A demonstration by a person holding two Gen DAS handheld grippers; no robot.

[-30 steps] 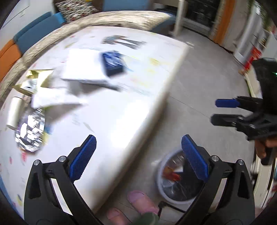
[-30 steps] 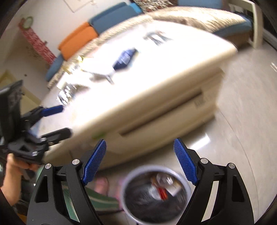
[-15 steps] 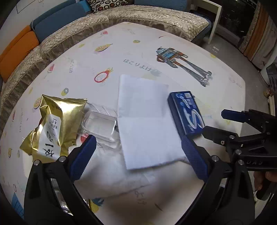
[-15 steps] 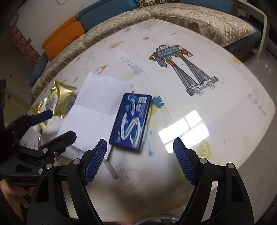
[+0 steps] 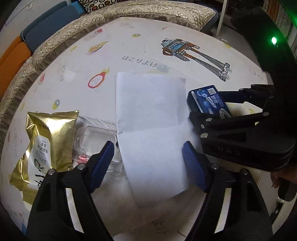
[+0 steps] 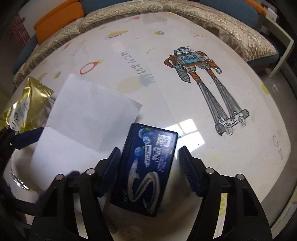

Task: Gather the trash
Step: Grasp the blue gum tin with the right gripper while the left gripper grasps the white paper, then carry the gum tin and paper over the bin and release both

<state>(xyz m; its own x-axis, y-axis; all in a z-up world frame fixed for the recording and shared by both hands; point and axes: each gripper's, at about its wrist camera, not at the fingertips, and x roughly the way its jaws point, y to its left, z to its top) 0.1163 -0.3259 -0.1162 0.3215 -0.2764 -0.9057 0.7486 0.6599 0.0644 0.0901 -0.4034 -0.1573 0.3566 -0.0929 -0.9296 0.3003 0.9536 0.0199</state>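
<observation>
Left hand-held gripper point(image 5: 147, 159): jaws about half apart and closing, pointed steeply down at the desk point(image 5: 194, 37). A white paper sheet point(image 5: 150, 118) lies flat between the blue pads; neither pad visibly presses on it, so no grip on it.

Right hand-held gripper point(image 6: 148, 166): jaws also about half apart and closing. A dark blue packet point(image 6: 146, 166) lies lengthwise between the pads. The left pad is at or just beside the packet's long edge; the right pad stands apart from the other edge. Packet flat on the desk, not lifted.

Layout, from the left wrist view:
- White paper sheet near the middle of the desk, one end toward the near edge, creased across its width.
- Dark blue packet just beside the sheet's right edge, framed there by the right hand-held gripper's black fingers.
- Clear plastic tray point(image 5: 96, 137) just beside the sheet's left edge, partly under the left pad.
- Gold foil pouch point(image 5: 46, 146) further left, toward the desk's left edge, overlapping the tray's side.

Desk top is white, printed with a robot drawing point(image 5: 193, 55) toward the far right corner, fruit motifs and a line of script. A quilted sofa point(image 5: 130, 11) runs along the far edge.
</observation>
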